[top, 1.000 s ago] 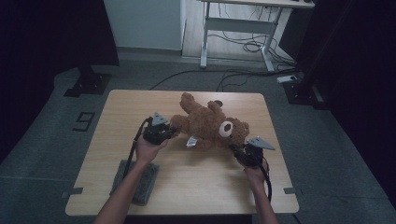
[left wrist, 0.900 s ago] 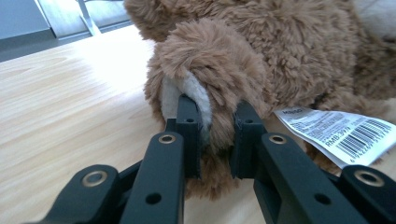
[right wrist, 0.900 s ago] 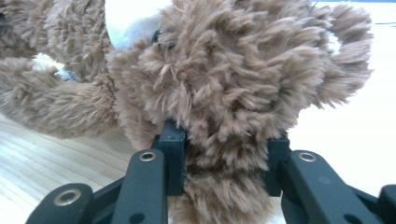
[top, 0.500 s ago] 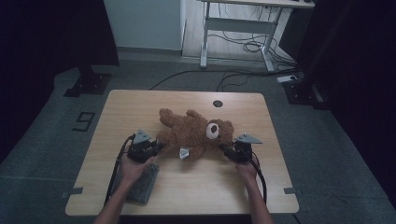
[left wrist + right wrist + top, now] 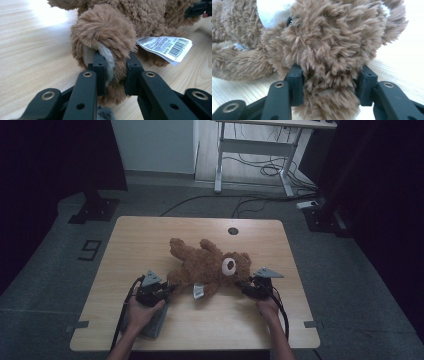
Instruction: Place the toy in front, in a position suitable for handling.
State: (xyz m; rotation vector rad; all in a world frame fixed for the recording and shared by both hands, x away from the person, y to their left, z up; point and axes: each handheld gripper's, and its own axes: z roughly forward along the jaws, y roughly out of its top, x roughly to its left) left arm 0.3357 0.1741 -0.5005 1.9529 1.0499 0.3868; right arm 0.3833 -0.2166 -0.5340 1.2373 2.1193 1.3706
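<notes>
While the wooden surface (image 5: 150, 240) carries little else, a brown teddy bear (image 5: 207, 265) lies on its side near the front edge, head toward the person's right, with a white label (image 5: 166, 46) sticking out of its body. Set at the bear's foot, the left gripper (image 5: 167, 289) is clamped narrowly on that plush paw. At the bear's head, the right gripper (image 5: 246, 289) has just been opening, with fur between the jaws but hardly pinched. This looks like the letting-go step after laying the toy down; next, the left jaws need to part and both grippers back straight off without dragging the bear.
</notes>
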